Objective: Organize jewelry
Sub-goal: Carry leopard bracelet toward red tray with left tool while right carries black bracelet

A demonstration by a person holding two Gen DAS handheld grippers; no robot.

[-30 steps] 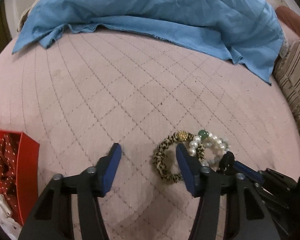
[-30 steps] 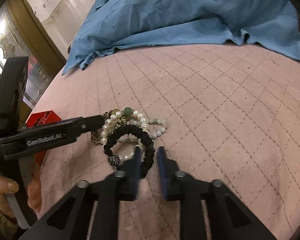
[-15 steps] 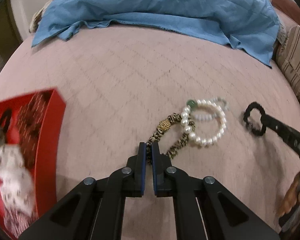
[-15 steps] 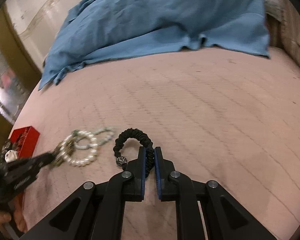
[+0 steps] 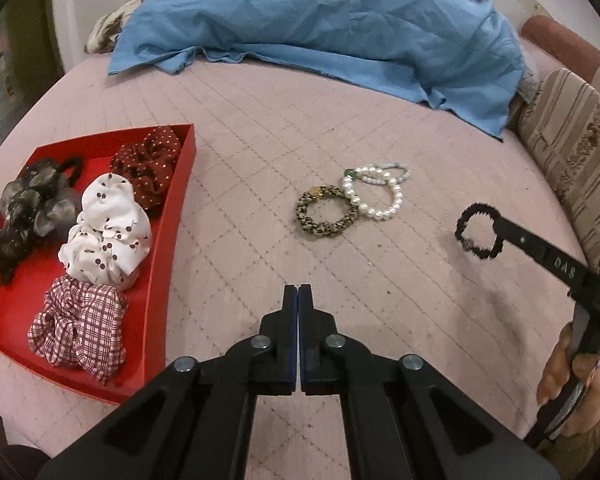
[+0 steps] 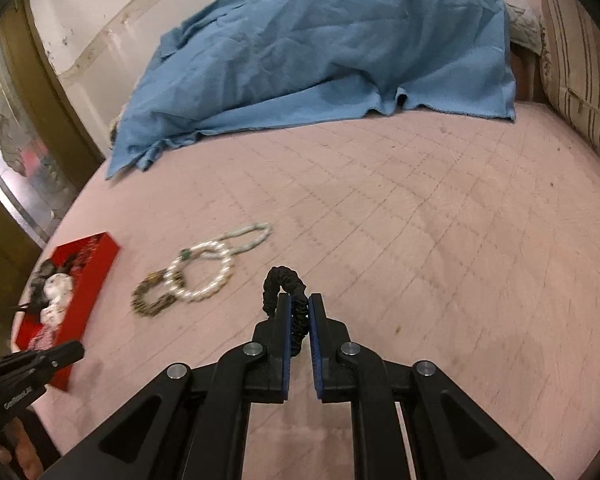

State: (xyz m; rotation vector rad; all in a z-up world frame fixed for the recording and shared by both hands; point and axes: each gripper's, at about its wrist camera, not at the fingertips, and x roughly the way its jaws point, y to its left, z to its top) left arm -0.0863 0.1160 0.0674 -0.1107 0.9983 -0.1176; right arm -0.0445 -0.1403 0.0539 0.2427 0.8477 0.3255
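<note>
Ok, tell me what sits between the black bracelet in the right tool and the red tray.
The leopard-print bracelet and the pearl bracelets lie on the pink bedspread between the black bracelet, clamped in the right tool, and the red tray. They lie flat, so carrying it over them looks feasible.

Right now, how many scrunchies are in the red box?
4: grey one at the far left, dotted maroon at the far end, white cherry-print in the middle, checked one nearest. Others may hide underneath.
</note>
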